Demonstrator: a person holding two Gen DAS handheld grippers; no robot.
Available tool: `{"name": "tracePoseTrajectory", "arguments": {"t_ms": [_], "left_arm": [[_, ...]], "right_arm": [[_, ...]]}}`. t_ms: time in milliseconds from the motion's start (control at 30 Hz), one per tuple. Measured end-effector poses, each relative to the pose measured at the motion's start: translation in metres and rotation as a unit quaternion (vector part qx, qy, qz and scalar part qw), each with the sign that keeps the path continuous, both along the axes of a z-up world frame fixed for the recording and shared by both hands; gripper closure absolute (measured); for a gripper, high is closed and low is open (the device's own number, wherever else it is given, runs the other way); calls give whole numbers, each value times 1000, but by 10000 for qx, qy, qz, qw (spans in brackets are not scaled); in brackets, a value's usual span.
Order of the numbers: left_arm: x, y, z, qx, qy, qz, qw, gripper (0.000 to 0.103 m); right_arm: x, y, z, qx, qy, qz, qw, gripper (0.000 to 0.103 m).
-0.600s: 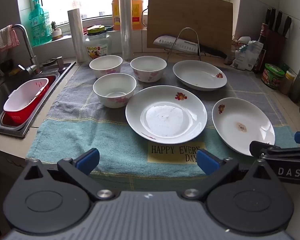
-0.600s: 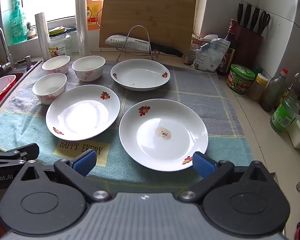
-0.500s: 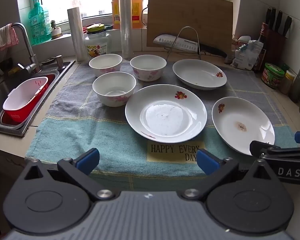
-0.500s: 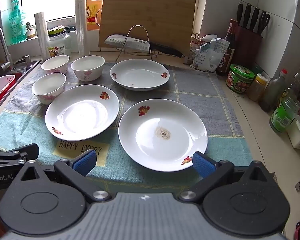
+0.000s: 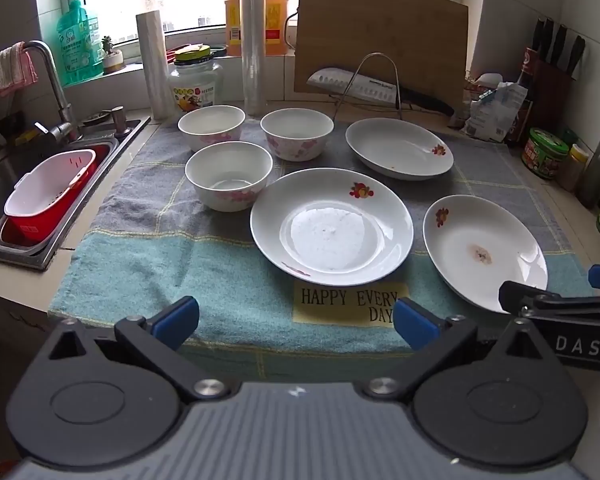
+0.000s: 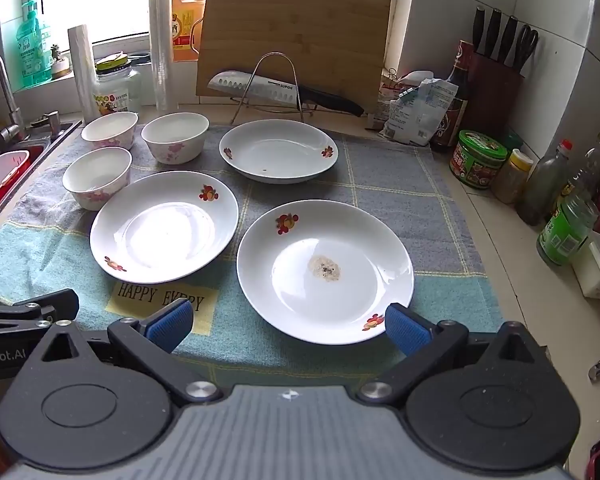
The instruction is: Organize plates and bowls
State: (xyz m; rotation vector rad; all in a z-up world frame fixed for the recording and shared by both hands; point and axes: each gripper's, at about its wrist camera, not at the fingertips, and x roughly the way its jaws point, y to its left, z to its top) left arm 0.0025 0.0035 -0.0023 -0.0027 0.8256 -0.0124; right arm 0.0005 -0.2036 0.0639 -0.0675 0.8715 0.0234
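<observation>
Left wrist view shows three plates and three bowls spread on a towel [image 5: 148, 264] that covers the worktop. The middle plate [image 5: 332, 226] lies near the towel's front edge, just behind a yellow label [image 5: 346, 304] printed HAPPY EVERY DAY. The stained plate [image 6: 326, 270] sits toward the front right corner of the towel, a narrow strip of cloth separating it from the middle plate. The rear plate [image 5: 398, 148] lies at the back, near the wire knife stand [image 5: 370, 80], apart from both others.

The bowls cluster at the back left: the nearest bowl [image 5: 229, 174] stands close beside the middle plate's rim, while the left rear bowl [image 5: 211, 126] and right rear bowl [image 5: 297, 133] stand side by side behind it with a small gap.

The front left of the towel lies bare, giving open cloth up to the sink [image 5: 40, 184] edge. Right of the towel, jars and bottles [image 6: 540, 184] crowd the worktop's right edge.

The left gripper [image 5: 296, 320] hovers over the towel's front edge, jaws spread wide and holding nothing. The right gripper [image 6: 288, 322] hangs just above the stained plate's near rim, likewise wide apart and empty.
</observation>
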Motion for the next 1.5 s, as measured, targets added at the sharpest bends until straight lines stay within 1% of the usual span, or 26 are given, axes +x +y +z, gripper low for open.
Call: {"name": "tracePoseTrajectory", "arguments": {"t_ms": [1500], "left_arm": [[-6,-7,9,19,-29,51,10000,1]], "right_arm": [[-4,-2,6,-120,-115,20,9999,0]]}}
